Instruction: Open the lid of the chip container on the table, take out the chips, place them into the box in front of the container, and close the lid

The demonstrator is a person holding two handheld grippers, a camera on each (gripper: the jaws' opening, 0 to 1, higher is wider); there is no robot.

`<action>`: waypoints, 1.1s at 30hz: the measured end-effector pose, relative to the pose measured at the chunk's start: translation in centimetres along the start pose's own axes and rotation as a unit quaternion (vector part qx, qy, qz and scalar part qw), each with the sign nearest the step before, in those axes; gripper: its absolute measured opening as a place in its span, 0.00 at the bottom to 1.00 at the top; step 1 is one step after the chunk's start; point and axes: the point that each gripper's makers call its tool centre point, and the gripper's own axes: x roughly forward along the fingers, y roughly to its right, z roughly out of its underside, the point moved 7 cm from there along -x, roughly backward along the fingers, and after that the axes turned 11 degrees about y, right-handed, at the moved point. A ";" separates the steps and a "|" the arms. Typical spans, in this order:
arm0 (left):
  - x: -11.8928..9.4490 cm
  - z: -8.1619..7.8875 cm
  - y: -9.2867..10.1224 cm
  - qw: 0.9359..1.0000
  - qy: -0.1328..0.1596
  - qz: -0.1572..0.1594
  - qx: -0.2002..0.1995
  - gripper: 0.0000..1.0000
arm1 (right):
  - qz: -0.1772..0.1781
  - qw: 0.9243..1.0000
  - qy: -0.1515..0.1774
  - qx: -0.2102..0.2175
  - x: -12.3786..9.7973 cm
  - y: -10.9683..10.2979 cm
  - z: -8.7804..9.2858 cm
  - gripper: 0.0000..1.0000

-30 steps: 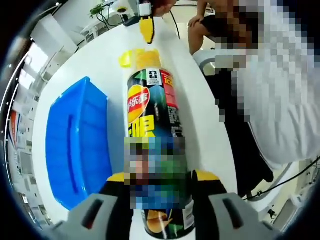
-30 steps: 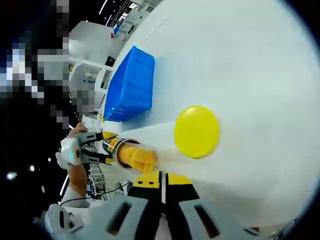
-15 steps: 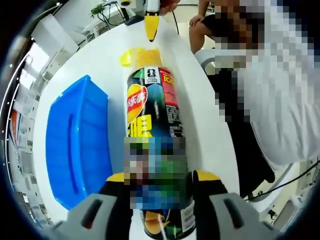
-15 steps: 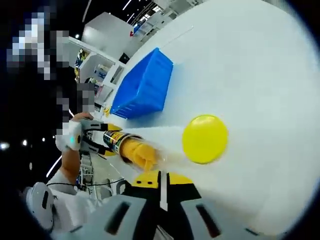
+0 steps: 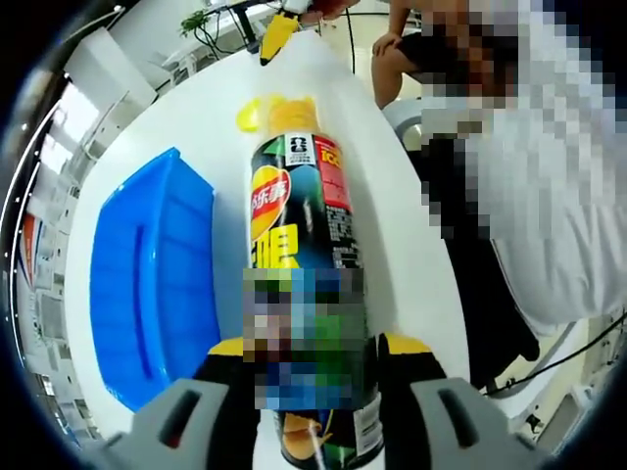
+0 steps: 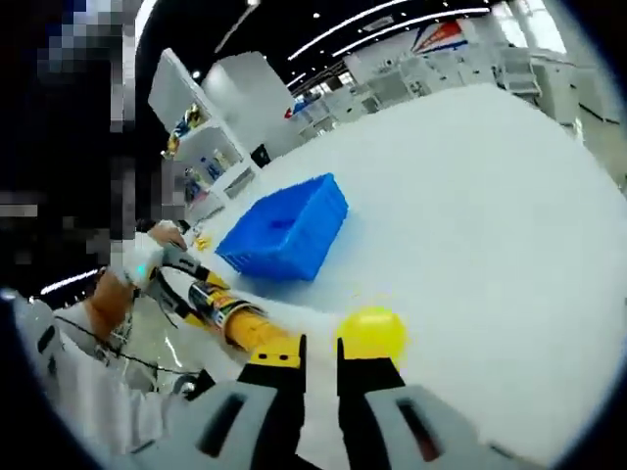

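Note:
The dark green chip can (image 5: 299,225) lies on its side on the white table (image 5: 402,255), and my left gripper (image 5: 312,367) is shut on its lower half. Yellow chips (image 5: 287,112) poke out of its open far end. The round yellow lid (image 5: 248,117) lies on the table beside that end. The blue box (image 5: 152,284) sits to the can's left. My right gripper (image 5: 274,34) hovers beyond the can's mouth. In the right gripper view its jaws (image 6: 321,354) stand slightly apart with nothing between them, above the lid (image 6: 372,333) and the chips (image 6: 263,333).
A person in white sits at the table's right edge (image 5: 529,196). A hand (image 6: 147,262) holds the left gripper at the can (image 6: 217,305). The blue box (image 6: 284,238) stands beyond the can. Shelves and desks line the room's back (image 6: 431,73).
My right gripper has drawn back and up from the can's mouth, and its jaws have parted a little. The can, lid, box and left gripper have stayed put.

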 end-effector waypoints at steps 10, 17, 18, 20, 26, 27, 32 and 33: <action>0.0 0.0 0.1 1.000 0.001 -0.005 0.002 0.48 | -0.092 0.989 -0.045 -0.110 3.1 -4.0 1.1 0.13; 0.0 0.0 0.2 1.000 0.001 -0.009 0.004 0.48 | -0.098 0.985 -0.075 -0.121 4.4 -4.1 1.9 0.12; 0.0 0.0 0.2 1.000 0.001 -0.009 0.004 0.48 | -0.100 0.984 -0.079 -0.120 4.5 -4.1 2.0 0.12; 0.0 0.0 0.1 1.000 0.001 -0.009 0.004 0.48 | -0.101 0.984 -0.083 -0.119 4.8 -4.1 2.2 0.12; 0.0 0.0 0.2 1.000 0.001 -0.009 0.005 0.48 | -0.105 0.985 -0.096 -0.101 5.6 -4.0 2.7 0.11; 0.0 0.0 0.2 1.000 0.002 -0.009 0.005 0.48 | -0.107 0.984 -0.096 -0.101 5.5 -4.2 2.7 0.11; 0.0 0.0 0.2 1.000 0.003 -0.009 0.005 0.48 | -0.109 0.986 -0.100 -0.083 5.9 -4.1 2.7 0.10; 0.0 0.0 0.2 1.000 0.003 -0.009 0.005 0.48 | -0.108 0.986 -0.099 -0.084 6.0 -4.1 2.7 0.10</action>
